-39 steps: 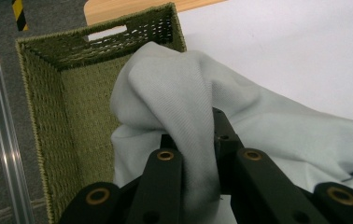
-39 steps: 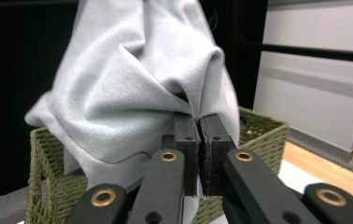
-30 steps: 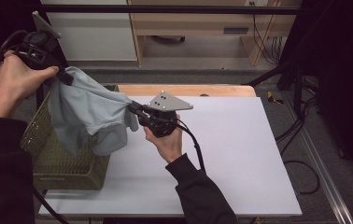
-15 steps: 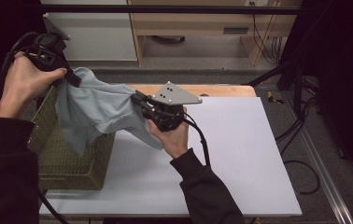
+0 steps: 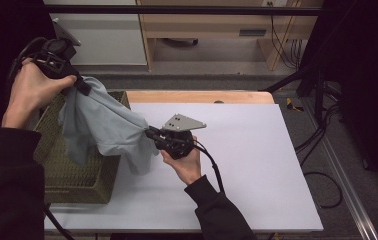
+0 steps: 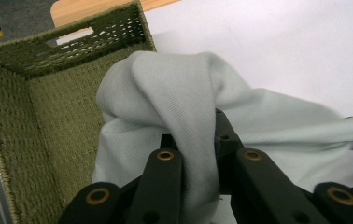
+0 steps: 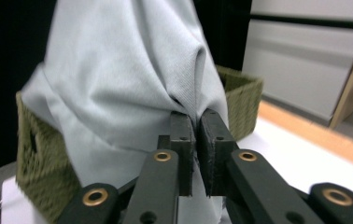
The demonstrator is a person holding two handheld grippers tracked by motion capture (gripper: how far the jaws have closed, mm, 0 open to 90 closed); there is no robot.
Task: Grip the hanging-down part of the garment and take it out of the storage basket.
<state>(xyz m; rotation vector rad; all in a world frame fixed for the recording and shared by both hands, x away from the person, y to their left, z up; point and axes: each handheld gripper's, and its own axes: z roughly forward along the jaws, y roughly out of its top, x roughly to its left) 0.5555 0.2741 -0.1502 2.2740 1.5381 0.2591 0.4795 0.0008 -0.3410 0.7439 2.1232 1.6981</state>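
Pale grey cloth (image 5: 102, 125): held off the tabletop (image 5: 257, 165), stretched between both pairs of jaws, hanging in folds partly over the near corner of the basket and partly over the white surface beside it

Left gripper (image 5: 79, 85): raised in the left hand (image 5: 32, 92) above the basket's far side; jaws narrowed on a thick bunched fold of the cloth (image 6: 198, 140), fabric rising from between them and draping away on both sides

Right gripper (image 5: 152, 134): held low in the right hand (image 5: 184, 160), just beyond the basket's right wall; jaws nearly closed, pinching a gathered edge of the cloth (image 7: 132, 93), which climbs steeply up and away from the tips

Woven olive-green basket (image 5: 72, 175): standing on the left end of the tabletop, below the left jaws and just left of the right jaws; open top, handle slot in the far wall (image 6: 74, 37); inside bare where visible

Tabletop: white sheet over a wooden board, wood edge showing beyond the right jaws
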